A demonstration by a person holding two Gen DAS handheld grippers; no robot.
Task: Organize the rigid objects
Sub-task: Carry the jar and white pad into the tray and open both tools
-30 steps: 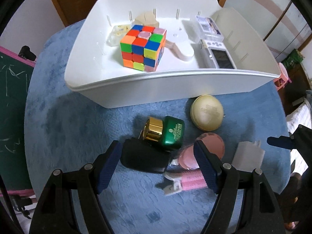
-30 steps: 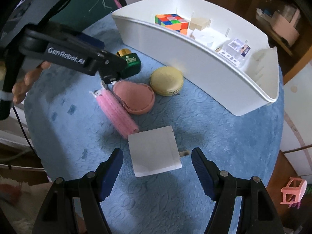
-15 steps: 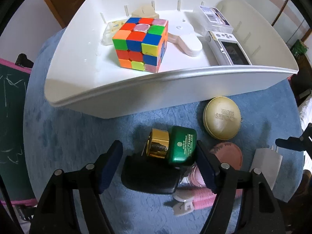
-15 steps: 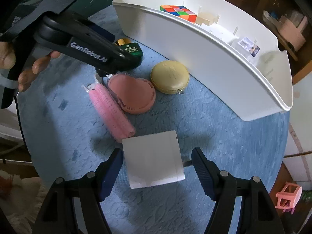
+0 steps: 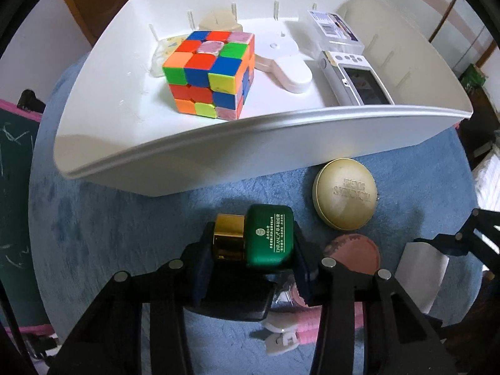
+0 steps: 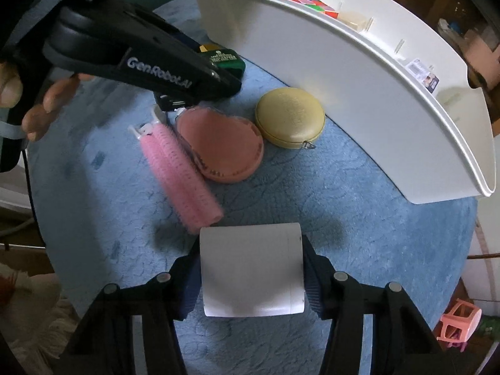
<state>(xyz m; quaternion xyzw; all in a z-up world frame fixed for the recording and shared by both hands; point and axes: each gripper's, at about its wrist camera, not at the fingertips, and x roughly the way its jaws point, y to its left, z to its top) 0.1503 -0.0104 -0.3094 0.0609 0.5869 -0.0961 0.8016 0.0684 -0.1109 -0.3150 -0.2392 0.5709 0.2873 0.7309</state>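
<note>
My left gripper [image 5: 250, 250] is shut on a green bottle with a gold cap [image 5: 265, 239], held just above the blue cloth in front of the white bin [image 5: 218, 159]. My right gripper [image 6: 251, 268] is shut on a white charger block [image 6: 250, 268] near the table's front edge. The bin holds a colourful puzzle cube [image 5: 209, 73], a white device with a screen [image 5: 356, 79] and other small items. In the right wrist view the left gripper [image 6: 218, 78] sits over the green bottle [image 6: 225, 59].
On the blue cloth lie a round beige case [image 5: 343, 192], a pink round case [image 6: 218, 147], a pink hair roller [image 6: 179, 162] and a black flat object [image 5: 234, 300] under my left gripper. A chalkboard [image 5: 12, 187] stands at the left.
Both grippers moved forward and closed: the left onto the green bottle, the right onto the white charger block. The bin looms closer in both views.
</note>
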